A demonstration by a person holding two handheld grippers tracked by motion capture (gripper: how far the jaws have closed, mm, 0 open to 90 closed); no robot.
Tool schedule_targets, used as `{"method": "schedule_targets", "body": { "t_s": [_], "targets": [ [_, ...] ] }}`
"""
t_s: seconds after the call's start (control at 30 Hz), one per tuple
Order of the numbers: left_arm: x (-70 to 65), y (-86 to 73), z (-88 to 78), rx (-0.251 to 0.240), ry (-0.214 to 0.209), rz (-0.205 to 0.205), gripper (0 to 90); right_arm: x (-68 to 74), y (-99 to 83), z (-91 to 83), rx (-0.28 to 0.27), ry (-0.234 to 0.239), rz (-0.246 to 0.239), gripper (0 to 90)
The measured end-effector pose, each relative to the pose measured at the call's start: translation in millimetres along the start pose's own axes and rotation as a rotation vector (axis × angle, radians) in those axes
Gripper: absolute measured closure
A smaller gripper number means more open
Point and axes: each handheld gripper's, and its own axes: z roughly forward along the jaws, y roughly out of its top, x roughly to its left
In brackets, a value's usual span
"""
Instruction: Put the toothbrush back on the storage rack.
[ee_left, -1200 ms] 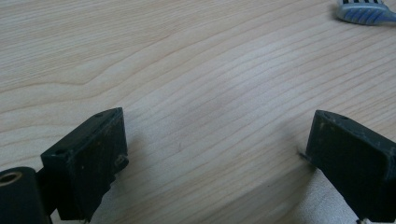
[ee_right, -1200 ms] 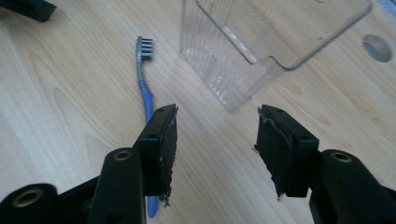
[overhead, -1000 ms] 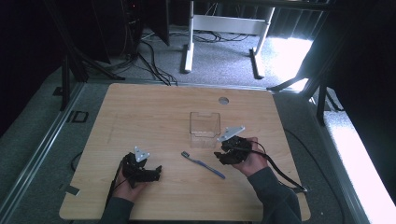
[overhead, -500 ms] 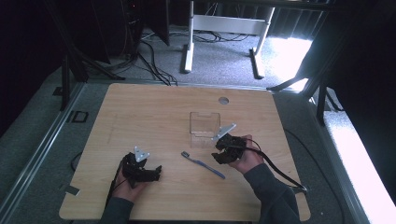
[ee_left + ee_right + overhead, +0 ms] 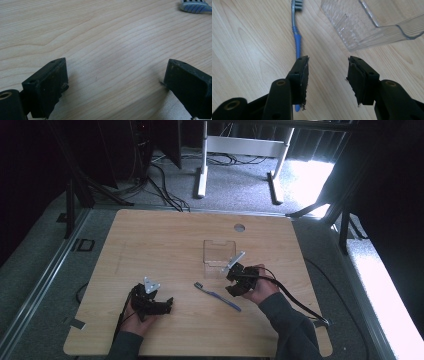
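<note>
Looking down from the high view, a light wooden table [image 5: 165, 250] carries a small clear plastic container [image 5: 219, 258] near its middle. It stands open at the top, and nothing can be seen inside it. A blue toothbrush [image 5: 217, 296] lies flat on the wood in front of the container, its head toward the left. The right gripper [image 5: 239, 280] sits in the person's right hand just beside the container's near right corner and close to the toothbrush handle. The left gripper [image 5: 151, 302] is held low over the table at the near left, well apart from both things; its jaws point to the right.

From the left gripper view, the two black jaws stand wide apart with bare wood grain between them — they hold nothing. At the top right edge the toothbrush head [image 5: 195, 6] shows, with grey and blue stripes, far ahead of the jaws.

From the right gripper view, the jaws are open to a moderate gap and grip nothing; only table shows between them. The toothbrush [image 5: 297, 32] lies on the wood ahead, its blue handle running down behind the left jaw. The container [image 5: 367, 22] is ahead to the right, near the right jaw but not touching it — its ribbed transparent wall shows the wood through it, and it looks empty.
</note>
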Motion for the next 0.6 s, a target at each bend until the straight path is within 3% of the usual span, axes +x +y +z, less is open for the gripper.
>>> {"method": "schedule_targets", "body": {
  "t_s": [0.27, 0.6],
  "targets": [
    [-0.1, 0.0, 0.0, -0.001, 0.000, -0.002, 5.5, 1.9, 10.5, -1.9, 0.012, 0.014, -0.020, 53.0],
    [0.0, 0.0, -0.1, 0.001, 0.000, 0.000, 5.5, 6.7, 20.9, 6.4, 0.077, 0.034, -0.049, 57.6]
  ]
}}
